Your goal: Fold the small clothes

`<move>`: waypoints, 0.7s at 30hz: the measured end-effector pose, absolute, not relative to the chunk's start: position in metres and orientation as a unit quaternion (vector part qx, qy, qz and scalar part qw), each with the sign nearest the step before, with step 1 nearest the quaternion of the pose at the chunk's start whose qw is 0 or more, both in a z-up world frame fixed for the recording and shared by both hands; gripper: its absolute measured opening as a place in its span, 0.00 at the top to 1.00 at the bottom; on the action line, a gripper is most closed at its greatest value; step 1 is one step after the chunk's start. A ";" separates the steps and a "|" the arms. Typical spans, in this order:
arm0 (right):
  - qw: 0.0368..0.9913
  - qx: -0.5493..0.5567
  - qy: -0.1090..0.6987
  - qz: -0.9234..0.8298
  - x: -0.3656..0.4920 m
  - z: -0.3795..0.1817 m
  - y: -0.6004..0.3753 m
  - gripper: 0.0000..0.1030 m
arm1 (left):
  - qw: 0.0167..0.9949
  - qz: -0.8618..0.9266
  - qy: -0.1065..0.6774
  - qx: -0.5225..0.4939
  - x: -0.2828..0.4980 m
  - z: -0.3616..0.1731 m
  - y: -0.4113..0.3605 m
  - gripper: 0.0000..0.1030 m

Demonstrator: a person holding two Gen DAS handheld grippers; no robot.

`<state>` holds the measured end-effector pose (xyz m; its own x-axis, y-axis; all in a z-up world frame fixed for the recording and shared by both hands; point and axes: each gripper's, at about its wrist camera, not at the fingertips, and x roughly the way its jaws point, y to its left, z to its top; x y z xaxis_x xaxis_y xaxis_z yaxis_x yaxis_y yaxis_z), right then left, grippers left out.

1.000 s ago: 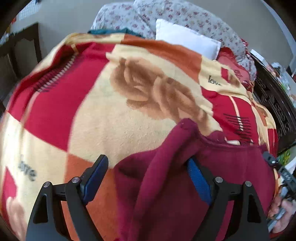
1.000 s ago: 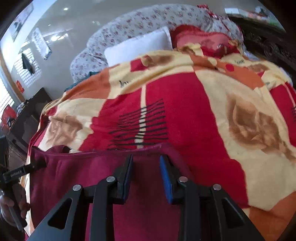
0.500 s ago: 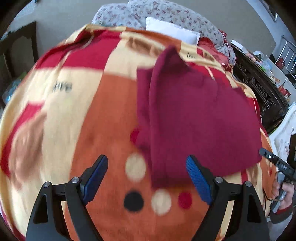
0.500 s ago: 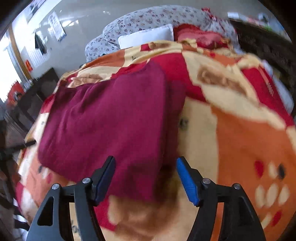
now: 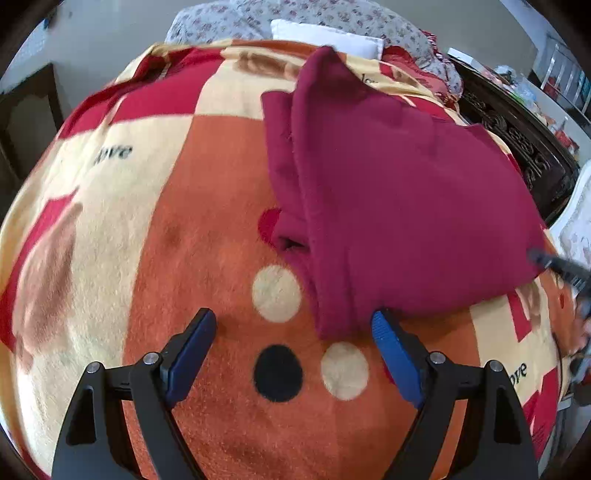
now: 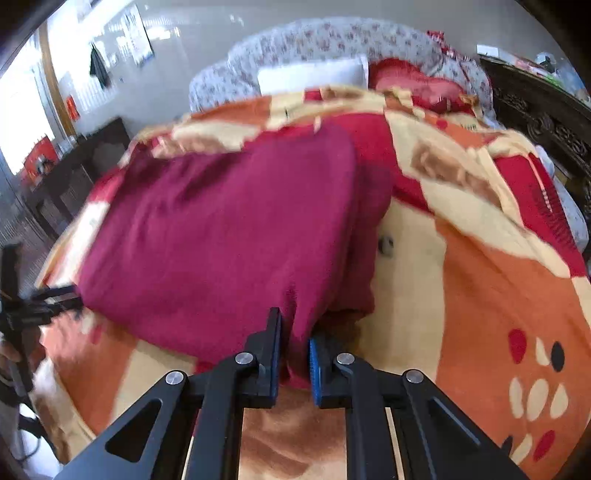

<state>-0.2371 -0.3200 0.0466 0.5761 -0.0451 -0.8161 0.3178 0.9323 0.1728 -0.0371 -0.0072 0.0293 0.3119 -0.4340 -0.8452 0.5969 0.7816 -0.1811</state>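
A dark red garment (image 5: 388,192) lies folded on the patterned blanket (image 5: 147,221); it also shows in the right wrist view (image 6: 221,236). My left gripper (image 5: 293,332) is open, its right finger beside the garment's near left corner, nothing between the pads. My right gripper (image 6: 293,347) is shut on the garment's near right corner. The right gripper's tip shows blurred at the garment's right edge in the left wrist view (image 5: 557,266). The left gripper shows at the far left of the right wrist view (image 6: 44,299).
The blanket covers a bed with a white pillow (image 6: 310,74) and floral bedding (image 5: 332,18) at the head. A dark carved wooden bed frame (image 5: 517,140) runs along the right side. Dark furniture (image 6: 74,166) stands at the left.
Both grippers let go of the garment and pulled back to its near edge. The right gripper then closed on the near right corner. The left gripper stays open.
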 end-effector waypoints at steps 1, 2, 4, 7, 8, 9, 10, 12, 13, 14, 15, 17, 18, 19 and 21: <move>0.872 0.141 0.456 -0.107 -0.235 0.041 -0.316 0.87 | 0.804 -0.318 0.497 0.075 -0.036 0.029 -0.005 0.17; 0.874 0.131 0.453 -0.113 -0.235 0.042 -0.313 0.85 | 0.803 -0.315 0.501 0.070 -0.037 0.030 -0.001 0.17; 0.877 0.131 0.446 -0.123 -0.239 0.057 -0.312 0.77 | 0.806 -0.299 0.504 0.077 -0.038 0.037 0.000 0.17; 0.883 0.137 0.426 -0.138 -0.248 0.085 -0.309 0.62 | 0.821 -0.299 0.478 0.087 -0.044 0.057 0.003 0.17; 0.889 0.140 0.416 -0.129 -0.248 0.095 -0.305 0.60 | 0.826 -0.297 0.471 0.087 -0.044 0.063 0.003 0.17; 0.893 0.143 0.409 -0.119 -0.245 0.102 -0.301 0.60 | 0.830 -0.297 0.465 0.082 -0.044 0.068 0.002 0.17; 0.898 0.150 0.401 -0.100 -0.237 0.110 -0.294 0.60 | 0.832 -0.300 0.460 0.071 -0.042 0.072 0.001 0.17; 0.905 0.154 0.392 -0.062 -0.215 0.118 -0.278 0.60 | 0.833 -0.304 0.460 0.046 -0.036 0.074 -0.008 0.17; 0.908 0.147 0.389 -0.048 -0.202 0.121 -0.268 0.60 | 0.833 -0.304 0.460 0.036 -0.033 0.072 -0.011 0.17; 0.912 0.133 0.385 -0.041 -0.187 0.124 -0.258 0.60 | 0.834 -0.304 0.460 0.029 -0.032 0.071 -0.014 0.17; 0.918 0.115 0.379 -0.033 -0.164 0.128 -0.245 0.62 | 0.835 -0.304 0.458 0.019 -0.030 0.067 -0.019 0.17; 0.921 0.101 0.375 -0.010 -0.132 0.131 -0.226 0.72 | 0.838 -0.299 0.456 0.015 -0.026 0.060 -0.028 0.17; 0.921 0.099 0.376 0.003 -0.112 0.133 -0.217 0.74 | 0.840 -0.295 0.455 0.016 -0.023 0.056 -0.032 0.17; 0.922 0.096 0.376 0.016 -0.091 0.135 -0.206 0.74 | 0.840 -0.294 0.455 0.015 -0.021 0.054 -0.035 0.17; 0.923 0.088 0.374 0.028 -0.057 0.137 -0.192 0.74 | 0.833 -0.302 0.464 0.000 -0.013 0.044 -0.037 0.17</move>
